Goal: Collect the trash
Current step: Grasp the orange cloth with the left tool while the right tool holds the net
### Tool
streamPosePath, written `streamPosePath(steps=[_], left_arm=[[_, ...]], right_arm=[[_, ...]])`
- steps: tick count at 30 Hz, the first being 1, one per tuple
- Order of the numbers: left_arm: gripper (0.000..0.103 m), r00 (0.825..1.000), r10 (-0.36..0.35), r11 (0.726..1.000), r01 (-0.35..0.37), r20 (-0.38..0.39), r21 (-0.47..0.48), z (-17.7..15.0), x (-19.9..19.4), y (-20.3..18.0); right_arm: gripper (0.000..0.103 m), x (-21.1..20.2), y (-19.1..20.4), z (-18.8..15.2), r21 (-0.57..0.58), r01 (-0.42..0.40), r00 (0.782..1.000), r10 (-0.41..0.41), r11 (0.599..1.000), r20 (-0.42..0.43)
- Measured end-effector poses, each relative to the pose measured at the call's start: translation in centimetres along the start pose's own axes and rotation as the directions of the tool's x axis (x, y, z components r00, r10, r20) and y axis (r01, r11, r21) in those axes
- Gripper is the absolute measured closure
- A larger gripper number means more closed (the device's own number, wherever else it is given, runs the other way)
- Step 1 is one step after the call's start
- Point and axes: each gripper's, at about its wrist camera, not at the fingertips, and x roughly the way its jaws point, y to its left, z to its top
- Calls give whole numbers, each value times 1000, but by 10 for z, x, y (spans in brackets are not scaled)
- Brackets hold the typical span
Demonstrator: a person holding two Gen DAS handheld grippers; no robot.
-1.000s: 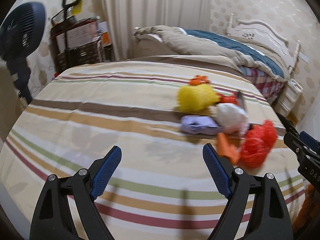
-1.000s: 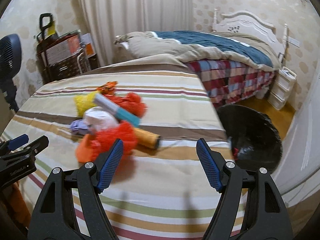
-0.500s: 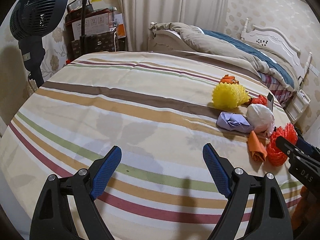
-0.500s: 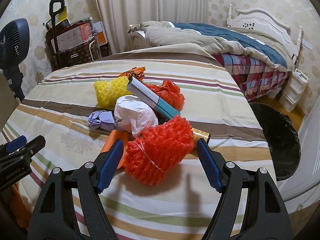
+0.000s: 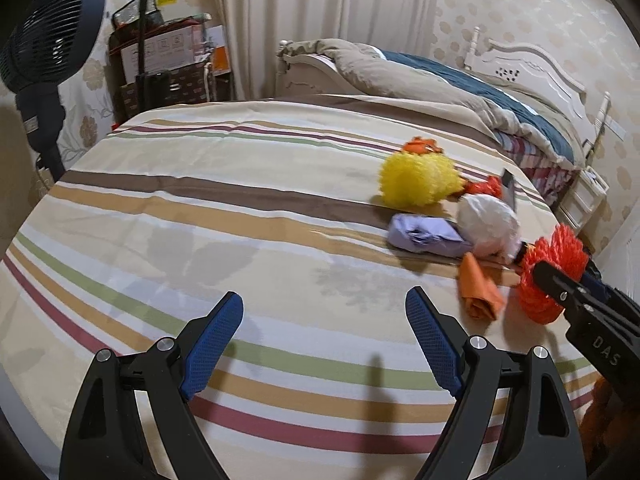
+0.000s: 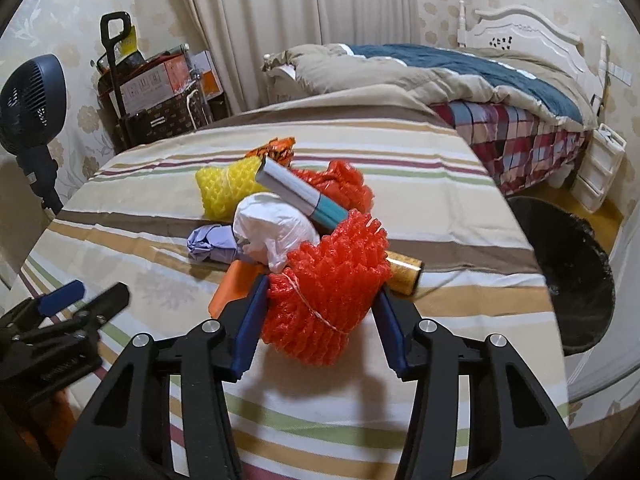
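Step in hand: grasping. The right gripper (image 6: 320, 312) is closing its jaws on the red foam net (image 6: 332, 284) at the near edge of the trash pile, pads apparently touching. The left gripper (image 5: 324, 340) is hovering open and empty. Next: lifting toward the black bin (image 6: 568, 280), right.

Pale wallpaper with a beige floral pattern (image 6: 440, 8) covers the walls, and long cream pleated curtains (image 6: 296, 24) hang at the back. A white carved wooden headboard (image 6: 528, 32) stands behind a rumpled tan and teal duvet (image 6: 420, 68) over a red plaid sheet (image 6: 516, 128). A dark blue round fan (image 5: 52, 36) stands left, near stacked cardboard boxes (image 5: 164, 52). A small white plastic drawer unit (image 6: 600, 168) sits on the wooden floor (image 6: 616, 216).
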Motion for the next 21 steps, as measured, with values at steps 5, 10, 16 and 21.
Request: streamPosePath(steps=[5, 10, 16, 21], left_arm=[[20, 999, -37, 999, 37, -11, 32, 0, 3, -24], [20, 997, -65, 996, 67, -34, 65, -2, 9, -51], [20, 997, -63, 991, 68, -44, 114, 0, 16, -81], [25, 995, -69, 987, 78, -69, 142, 3, 27, -98]], right_arm=[[54, -17, -16, 0, 9, 15, 999, -16, 1000, 33], [53, -27, -40, -2, 35, 48, 997, -49, 998, 52], [53, -32, -68, -6, 75, 67, 996, -72, 995, 57], [53, -33, -85, -9, 92, 72, 995, -78, 993, 58]])
